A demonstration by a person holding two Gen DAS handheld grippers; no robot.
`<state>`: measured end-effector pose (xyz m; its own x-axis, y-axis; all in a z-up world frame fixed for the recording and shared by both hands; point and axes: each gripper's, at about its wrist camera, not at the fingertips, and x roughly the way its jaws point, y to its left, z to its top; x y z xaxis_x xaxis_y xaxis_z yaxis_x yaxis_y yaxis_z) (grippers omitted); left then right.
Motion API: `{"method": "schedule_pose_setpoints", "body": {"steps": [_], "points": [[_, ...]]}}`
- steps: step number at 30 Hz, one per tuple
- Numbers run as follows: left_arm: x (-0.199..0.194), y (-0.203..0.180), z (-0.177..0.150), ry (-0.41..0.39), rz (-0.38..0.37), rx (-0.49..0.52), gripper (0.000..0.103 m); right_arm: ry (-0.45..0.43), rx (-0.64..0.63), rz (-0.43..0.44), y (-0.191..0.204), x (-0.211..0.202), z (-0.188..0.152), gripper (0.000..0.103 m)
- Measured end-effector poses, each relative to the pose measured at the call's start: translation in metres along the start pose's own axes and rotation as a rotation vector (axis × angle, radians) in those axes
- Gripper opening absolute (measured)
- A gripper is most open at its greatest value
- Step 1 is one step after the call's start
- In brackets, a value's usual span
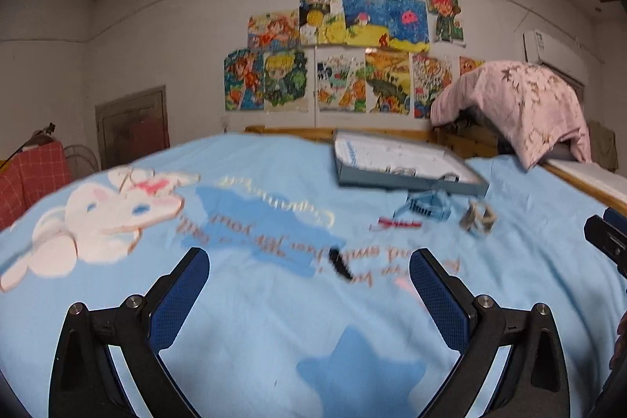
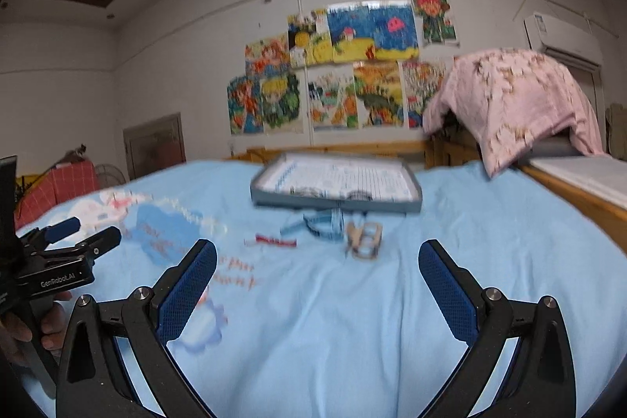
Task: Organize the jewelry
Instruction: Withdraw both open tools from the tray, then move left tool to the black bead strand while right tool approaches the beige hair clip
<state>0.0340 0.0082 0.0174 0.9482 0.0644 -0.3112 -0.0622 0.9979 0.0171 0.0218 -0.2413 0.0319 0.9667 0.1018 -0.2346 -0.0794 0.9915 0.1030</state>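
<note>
Risk: the loose pieces are small and blurred, and the bedsheet (image 2: 352,320) is soft, so I could pinch cloth or nudge the beige bracelet (image 2: 366,239) aside. Both my left gripper (image 1: 309,285) and right gripper (image 2: 317,277) are spread, empty. Bracelet, blue band (image 2: 323,222) and red clip (image 2: 274,241) lie well ahead of my jaws, just before the gray tray (image 2: 337,200) toward the bed's far edge.

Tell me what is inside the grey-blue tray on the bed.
Inside the tray lies a white printed sheet, with some small dark blurred items along its near edge. What they are is unclear, and what lies under the sheet is covered.
</note>
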Motion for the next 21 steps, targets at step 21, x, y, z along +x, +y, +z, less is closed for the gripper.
{"method": "schedule_pose_setpoints", "body": {"steps": [21], "points": [[0.069,-0.009,0.005,0.241,-0.185,-0.005,0.103,0.201,0.097,-0.023,-0.011,0.042,-0.029,0.101]]}}
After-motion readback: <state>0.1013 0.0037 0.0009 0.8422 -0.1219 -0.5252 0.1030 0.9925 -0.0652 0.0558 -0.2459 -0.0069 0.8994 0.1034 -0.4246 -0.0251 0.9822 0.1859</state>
